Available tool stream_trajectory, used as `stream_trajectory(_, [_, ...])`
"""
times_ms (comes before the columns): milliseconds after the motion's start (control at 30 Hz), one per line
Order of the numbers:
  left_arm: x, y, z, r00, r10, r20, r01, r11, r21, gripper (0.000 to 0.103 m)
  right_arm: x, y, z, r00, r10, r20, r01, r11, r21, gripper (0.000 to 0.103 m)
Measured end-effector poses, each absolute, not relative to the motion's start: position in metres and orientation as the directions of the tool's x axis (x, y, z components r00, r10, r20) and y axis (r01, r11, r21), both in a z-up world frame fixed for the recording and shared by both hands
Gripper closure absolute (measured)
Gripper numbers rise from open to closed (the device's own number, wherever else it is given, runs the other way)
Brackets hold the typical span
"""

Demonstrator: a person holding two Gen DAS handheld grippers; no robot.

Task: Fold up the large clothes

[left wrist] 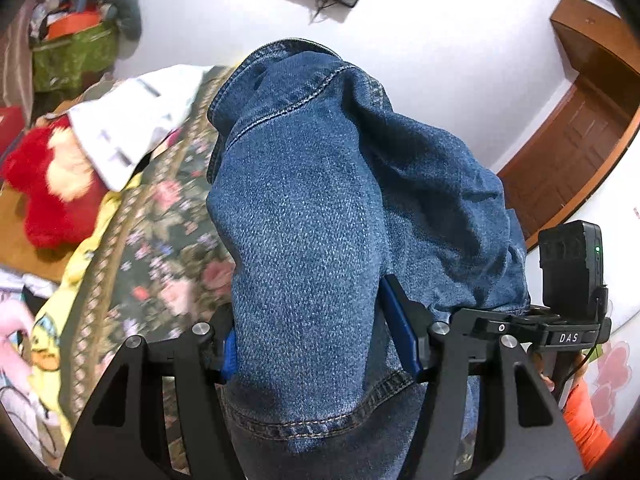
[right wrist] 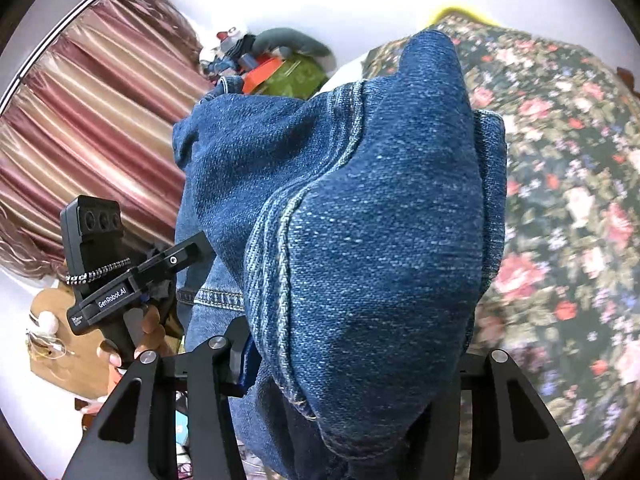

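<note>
A pair of blue denim jeans (left wrist: 304, 216) is held up in the air above the bed. My left gripper (left wrist: 320, 344) is shut on the jeans, whose fabric drapes over its fingers and hides most of them; one blue pad (left wrist: 400, 332) shows at the right. The jeans (right wrist: 360, 240) also fill the right wrist view. My right gripper (right wrist: 352, 364) is shut on the denim, which bulges over and hides the fingertips. The other hand-held gripper shows in each view's edge: the right one (left wrist: 568, 280) and the left one (right wrist: 104, 264).
A bed with a dark floral cover (left wrist: 160, 220) (right wrist: 560, 200) lies below. A red plush toy (left wrist: 48, 192), a white cloth (left wrist: 132, 124) and a yellow sheet (left wrist: 60, 320) lie at its edge. Striped curtains (right wrist: 80, 120), a wooden door (left wrist: 568, 148) and a cluttered green bag (left wrist: 68, 52) surround it.
</note>
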State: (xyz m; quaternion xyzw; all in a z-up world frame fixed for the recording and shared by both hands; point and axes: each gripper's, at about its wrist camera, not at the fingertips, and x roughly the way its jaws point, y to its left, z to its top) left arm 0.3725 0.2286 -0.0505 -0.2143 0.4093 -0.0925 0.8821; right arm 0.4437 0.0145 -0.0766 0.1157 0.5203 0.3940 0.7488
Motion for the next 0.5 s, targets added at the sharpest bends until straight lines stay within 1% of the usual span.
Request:
stream_trajectory(67, [0.366, 0.24, -0.062, 0.631, -0.326, -0.704, -0.031, 0.896, -0.443, 0.042, 0.437, 0.025, -0.089, 0.121, 0.709, -0.695, -0.457, 0.661, 0.595, 0.054])
stream_trajectory(233, [0.356, 0.262, -0.107, 0.578, -0.316, -0.752, -0.082, 0.895, -0.439, 0.042, 0.434, 0.053, -0.146, 0.028, 0.697, -0.716, -0.393, 0.667, 0.633, 0.054])
stream_trajectory(400, [0.359, 0.278, -0.177, 0.493, -0.344, -0.799, -0.153, 0.87, -0.468, 0.042, 0.436, 0.067, -0.21, -0.058, 0.652, -0.756, -0.325, 0.703, 0.632, 0.054])
stream_trajectory(500, [0.361, 0.279, -0.212, 0.456, -0.355, -0.816, -0.19, 0.857, -0.479, 0.042, 0.44, 0.073, -0.237, -0.072, 0.622, -0.78, -0.324, 0.725, 0.608, 0.054])
